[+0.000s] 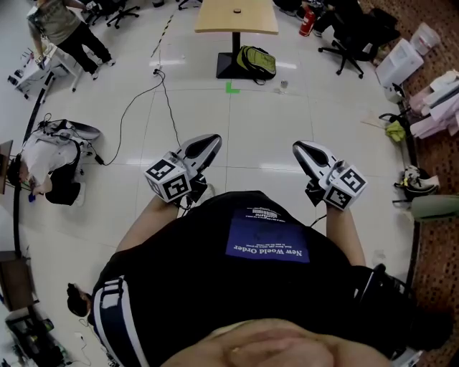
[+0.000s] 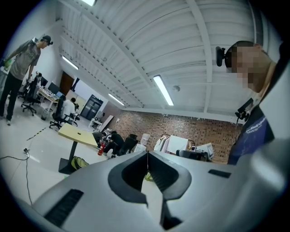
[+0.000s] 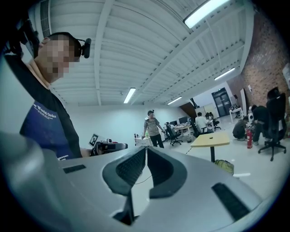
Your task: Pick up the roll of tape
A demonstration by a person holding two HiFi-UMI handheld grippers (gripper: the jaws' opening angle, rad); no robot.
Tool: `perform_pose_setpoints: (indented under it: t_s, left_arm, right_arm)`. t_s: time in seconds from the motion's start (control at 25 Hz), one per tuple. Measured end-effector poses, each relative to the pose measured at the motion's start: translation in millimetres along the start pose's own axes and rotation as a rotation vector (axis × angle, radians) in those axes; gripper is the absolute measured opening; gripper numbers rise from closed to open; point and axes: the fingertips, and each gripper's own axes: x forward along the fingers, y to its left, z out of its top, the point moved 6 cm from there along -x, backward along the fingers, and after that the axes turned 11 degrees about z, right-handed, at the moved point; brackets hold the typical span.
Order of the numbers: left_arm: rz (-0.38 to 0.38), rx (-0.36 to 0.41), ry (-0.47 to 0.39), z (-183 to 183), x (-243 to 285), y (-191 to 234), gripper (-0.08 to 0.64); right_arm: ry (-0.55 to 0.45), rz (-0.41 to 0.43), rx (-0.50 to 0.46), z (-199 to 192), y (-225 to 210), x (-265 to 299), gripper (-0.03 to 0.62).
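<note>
Jaws of the left gripper (image 1: pixel 203 148) and right gripper (image 1: pixel 307 152) are pressed together on nothing. Both are held close to the person's chest and tilted upward, probably just being carried. No view shows the roll of tape. On the far tabletop (image 1: pixel 215 23) sits a dark speck (image 1: pixel 237 10), too small to name.

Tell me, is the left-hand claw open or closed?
Shut and empty: the left gripper has its jaw tips touching, with nothing held between them.
</note>
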Motion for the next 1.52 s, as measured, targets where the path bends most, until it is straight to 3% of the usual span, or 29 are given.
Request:
perform_pose_setpoints:
  t_s: [0.44, 0.68, 1.08, 1.52]
  left_arm:
    - [-0.047, 0.028, -0.003, 95, 7, 184, 0.006]
    - [-0.022, 0.007, -0.007, 120, 18, 258, 0.006]
    - [0.062, -0.003, -0.015, 138, 80, 318, 0.006]
    - [0.183, 0.016, -0.100, 184, 254, 346, 0.006]
  right_arm:
    - [-0.060, -0.043, -0.030, 50, -70, 187, 0.000]
    - [-0.034, -0.026, -0.011, 55, -113, 256, 0.000]
    - [-0.016, 0.047, 0.004, 66, -222, 300, 0.000]
    - [0.019, 0.222, -0.055, 125, -423, 303, 0.000]
